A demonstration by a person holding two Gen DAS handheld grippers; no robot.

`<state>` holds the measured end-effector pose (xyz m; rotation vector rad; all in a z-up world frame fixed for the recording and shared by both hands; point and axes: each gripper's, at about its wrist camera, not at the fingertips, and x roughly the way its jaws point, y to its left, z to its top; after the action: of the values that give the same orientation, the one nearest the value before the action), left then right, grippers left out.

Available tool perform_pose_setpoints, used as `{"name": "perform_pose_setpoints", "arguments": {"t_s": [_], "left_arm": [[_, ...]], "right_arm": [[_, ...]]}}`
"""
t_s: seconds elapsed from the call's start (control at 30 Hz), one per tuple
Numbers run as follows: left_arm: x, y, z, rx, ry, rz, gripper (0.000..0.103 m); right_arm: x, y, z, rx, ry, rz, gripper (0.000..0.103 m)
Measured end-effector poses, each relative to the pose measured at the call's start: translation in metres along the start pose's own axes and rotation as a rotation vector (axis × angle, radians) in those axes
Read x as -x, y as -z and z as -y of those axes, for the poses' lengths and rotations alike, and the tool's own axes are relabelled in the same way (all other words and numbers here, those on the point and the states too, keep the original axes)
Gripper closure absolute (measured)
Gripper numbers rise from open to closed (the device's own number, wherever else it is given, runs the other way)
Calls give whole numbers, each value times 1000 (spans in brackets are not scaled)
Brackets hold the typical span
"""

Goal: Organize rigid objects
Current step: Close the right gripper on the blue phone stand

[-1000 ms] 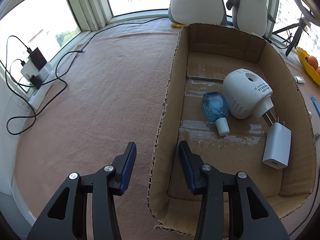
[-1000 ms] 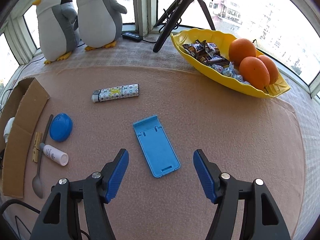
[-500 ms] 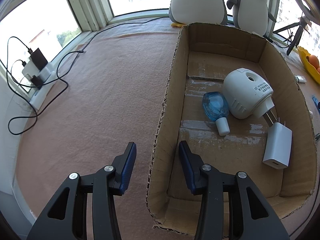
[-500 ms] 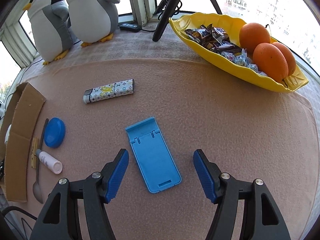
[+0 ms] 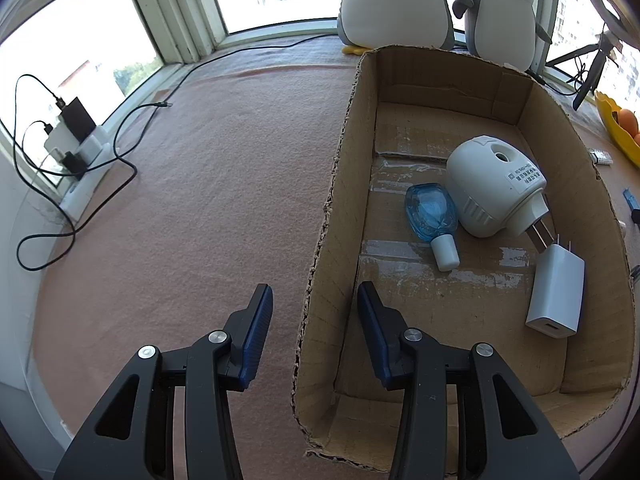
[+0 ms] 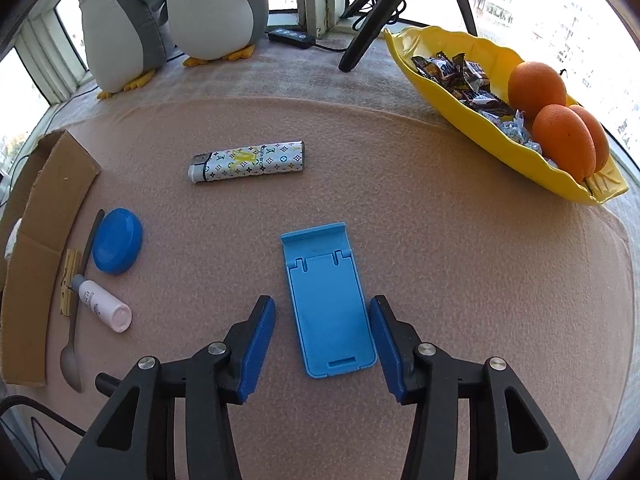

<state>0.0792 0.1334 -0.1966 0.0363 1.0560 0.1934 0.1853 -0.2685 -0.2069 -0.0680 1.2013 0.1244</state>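
left view: my left tongs (image 5: 315,291) are hanging open, straddling the near side wall of the cardboard box (image 5: 340,184). one pad is sitting outside over the pink blanket (image 5: 220,184), the other inside, and neither is pressing the card. in the box i'm seeing a white plug-in device (image 5: 486,188), a blue bottle (image 5: 430,214) leaning against it, and a white charger (image 5: 556,292) just beside its prongs. two plush penguins (image 5: 394,4) are standing behind the box, and a power strip with black cables (image 5: 76,136) is sprawling by the window, well apart.

right view: my right tongs (image 6: 323,304) have just been closing, and the blue phone stand (image 6: 328,304) is lying flat between the jaws. they're not clamping yet; one pad is just beside its edge, and a gap is showing at the other. nothing is blocking the stand. a patterned lighter (image 6: 248,160) is lying beyond it. near the box edge are a blue round lid (image 6: 117,240), a small white bottle (image 6: 104,306), a spoon (image 6: 72,360) and a wooden clothespin (image 6: 70,284). a yellow dish (image 6: 440,68) with oranges (image 6: 536,84) and sweets is sitting at the far side.
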Motion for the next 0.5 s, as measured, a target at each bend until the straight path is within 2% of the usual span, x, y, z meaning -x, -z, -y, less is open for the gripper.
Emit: {"name": "perform_pose_setpoints", "arguments": {"t_s": [0.17, 0.5], "left_arm": [[0, 0, 0, 1, 1, 0, 60], [0, 0, 0, 6, 5, 2, 60]], "right_arm": [[0, -3, -1, -2, 8, 1, 69], [8, 9, -6, -31, 9, 28, 70]]}}
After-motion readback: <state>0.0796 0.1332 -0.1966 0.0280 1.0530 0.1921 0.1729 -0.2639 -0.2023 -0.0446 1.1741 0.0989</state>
